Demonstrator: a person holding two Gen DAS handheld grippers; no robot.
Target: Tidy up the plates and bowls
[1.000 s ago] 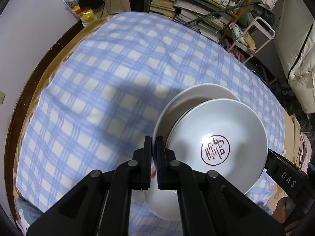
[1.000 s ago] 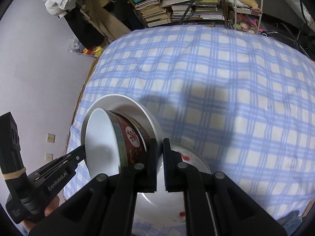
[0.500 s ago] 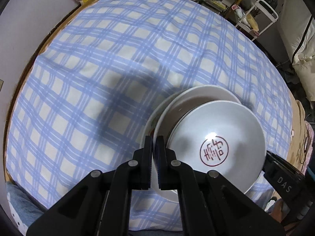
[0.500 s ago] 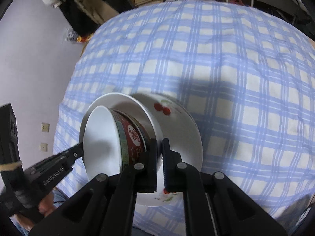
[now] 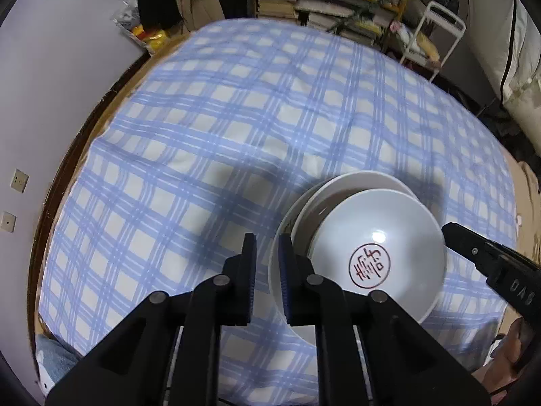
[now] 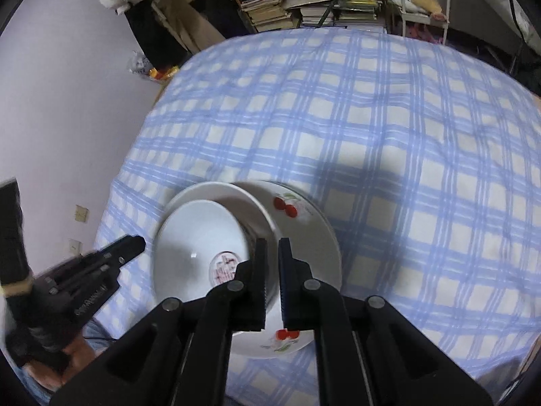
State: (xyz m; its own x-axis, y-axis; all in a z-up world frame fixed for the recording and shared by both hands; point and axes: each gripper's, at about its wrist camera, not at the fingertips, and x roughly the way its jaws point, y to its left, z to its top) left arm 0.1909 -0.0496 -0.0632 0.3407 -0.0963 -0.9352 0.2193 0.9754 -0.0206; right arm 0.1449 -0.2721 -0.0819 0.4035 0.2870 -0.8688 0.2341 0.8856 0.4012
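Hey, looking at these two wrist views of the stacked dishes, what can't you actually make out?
- Cherry plate: in the left wrist view almost wholly hidden under the bowls.
- Top bowl: its red seal is smeared by motion blur in the right wrist view; unreadable there.
- Lower bowl: only a rim crescent shows; inside covered by the top bowl.
- Left gripper: blurred, jaws' gap unclear in the right wrist view.
- Shelf books: titles too small.

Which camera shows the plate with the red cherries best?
The right wrist view: the cherry plate lies under the stacked bowls, with cherries visible at its far and near rim. In the left wrist view only a plain white edge shows; no cherries.
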